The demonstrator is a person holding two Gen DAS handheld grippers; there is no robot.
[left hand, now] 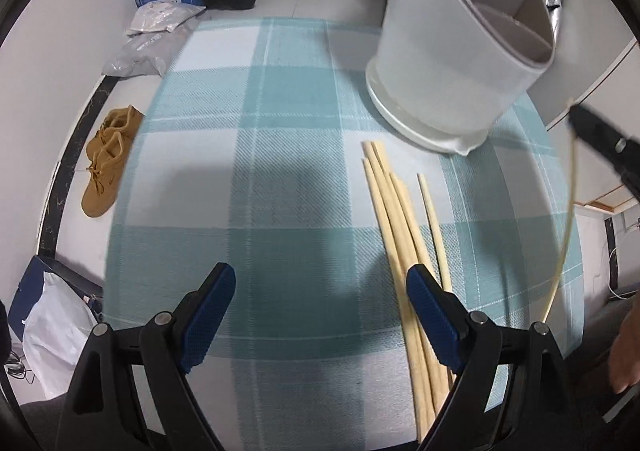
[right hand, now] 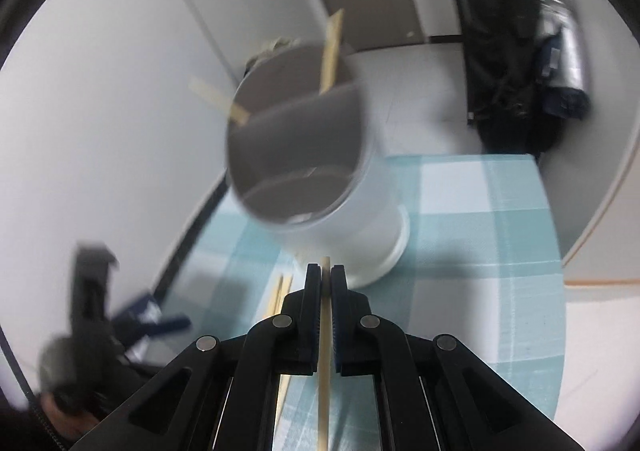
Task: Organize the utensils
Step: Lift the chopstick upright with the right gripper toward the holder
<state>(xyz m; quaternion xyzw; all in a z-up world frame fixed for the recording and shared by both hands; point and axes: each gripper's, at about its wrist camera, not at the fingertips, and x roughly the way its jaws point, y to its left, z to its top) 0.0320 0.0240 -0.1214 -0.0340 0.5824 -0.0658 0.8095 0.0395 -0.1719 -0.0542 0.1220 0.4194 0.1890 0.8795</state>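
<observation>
step: right gripper [right hand: 326, 283] clamped on one chopstick [right hand: 325, 351], carrying it | left gripper [left hand: 320, 315] jaws apart, empty | next: tip into holder [right hand: 296, 155] compartment

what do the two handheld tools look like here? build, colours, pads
Both match. The left tool has black plastic linkage arms with round silver pivot pins, and its fingers carry dark blue pads with a fine cross-hatched grip texture. The right tool shows the same black linkage, silver pins and blue pads, seen edge-on. No cables or markings are visible on either. A bare hand shows at the edge; no sleeve is clear.
</observation>
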